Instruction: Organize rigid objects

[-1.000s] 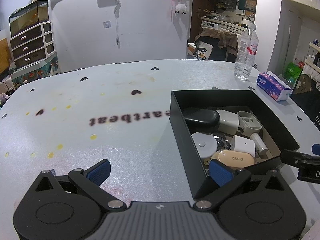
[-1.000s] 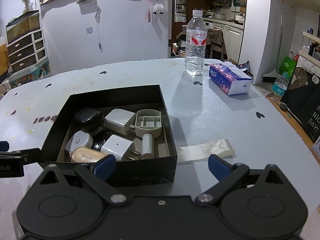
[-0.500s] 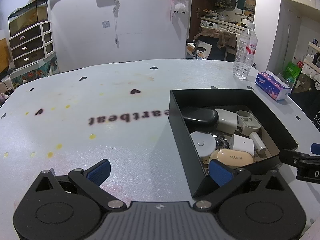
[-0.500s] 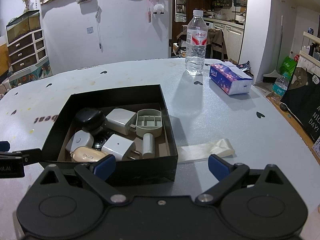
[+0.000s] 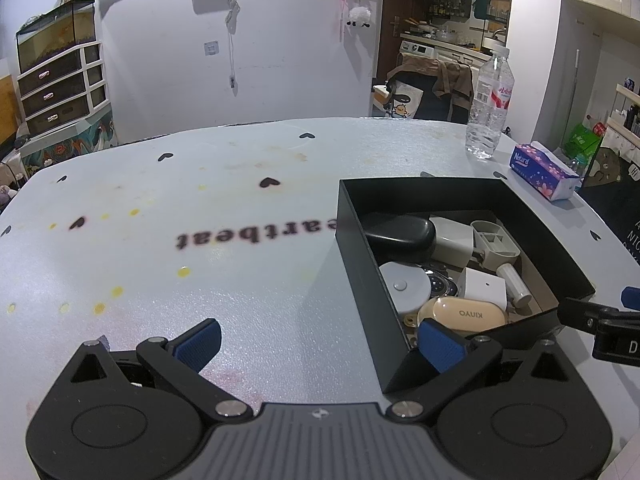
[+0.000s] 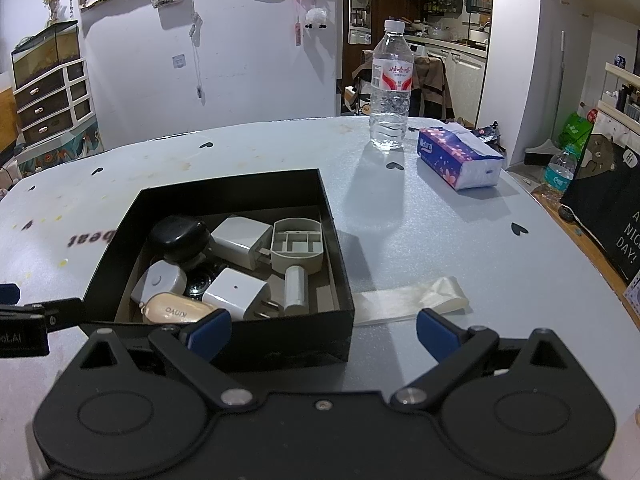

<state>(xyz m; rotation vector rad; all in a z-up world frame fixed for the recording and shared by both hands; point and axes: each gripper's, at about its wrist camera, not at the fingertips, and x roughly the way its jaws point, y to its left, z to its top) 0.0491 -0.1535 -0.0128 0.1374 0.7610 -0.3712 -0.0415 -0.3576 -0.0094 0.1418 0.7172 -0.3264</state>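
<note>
Black box on table, w/ chargers, a tan case & other small items inside. Left claw & right claw both wide open, holding nothing.

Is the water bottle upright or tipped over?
Upright: the water bottle stands on its base on the table, cap on top.

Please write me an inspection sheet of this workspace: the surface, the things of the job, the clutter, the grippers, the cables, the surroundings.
Surface: pale table with heart marks and yellowish stains.
Job's things: black box holding white chargers, a black case, a beige case and a grey holder.
Clutter: water bottle, tissue pack, cream strip beside the box.
Grippers: left gripper open, right gripper open; both hold nothing.
Cables: a cord hangs on the wall.
Surroundings: drawer unit, kitchen doorway.
</note>
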